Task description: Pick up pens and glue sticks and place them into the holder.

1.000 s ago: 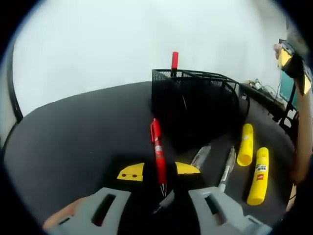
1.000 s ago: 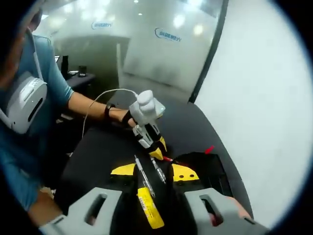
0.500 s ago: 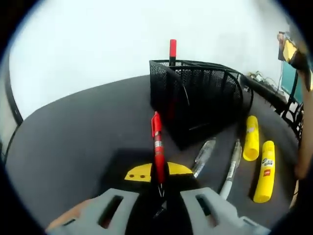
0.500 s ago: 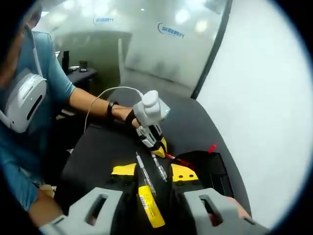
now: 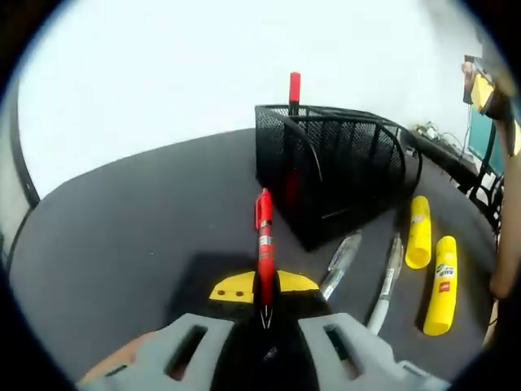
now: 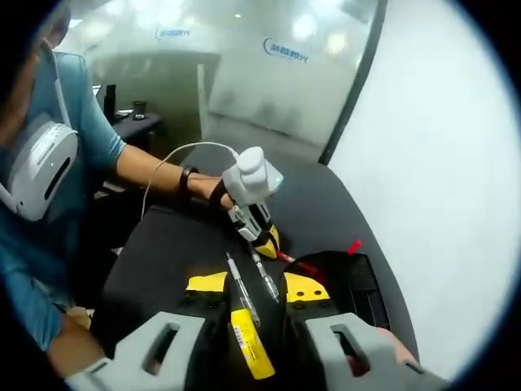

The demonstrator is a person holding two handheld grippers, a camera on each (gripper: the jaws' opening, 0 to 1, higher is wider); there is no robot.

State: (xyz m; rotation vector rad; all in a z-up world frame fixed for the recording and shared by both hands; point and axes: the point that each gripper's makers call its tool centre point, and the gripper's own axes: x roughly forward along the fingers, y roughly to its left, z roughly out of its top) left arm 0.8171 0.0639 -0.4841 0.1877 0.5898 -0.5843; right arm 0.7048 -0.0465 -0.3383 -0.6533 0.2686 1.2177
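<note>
1. Grip first: my left gripper (image 5: 263,305) has its jaws closed on the red pen (image 5: 263,244), pinching it near the tip, so the pen points up the middle of the left gripper view toward the holder (image 5: 338,171).

2. Compared with a second ago, the pen has straightened from a leftward lean, and the jaw bases at the bottom of the frame have drawn in. I read that as the pinch having just been completed.

3. The black mesh holder sits right of centre in the left gripper view, with another red pen (image 5: 294,85) already standing in it and poking above its rim.

4. Lower right in that view, two clear pens (image 5: 338,265) lie side by side on the dark table (image 5: 122,236), and two yellow glue sticks (image 5: 440,285) lie just beyond them, near the holder but outside it.

5. My right gripper (image 6: 254,305) has its jaws parted and holds nothing; in the right gripper view one glue stick (image 6: 248,350) lies on the table between the jaw bases, unclamped.

6. In my judgement, the next step is to lift the red pen over the holder's rim; four items remain on the table.
</note>
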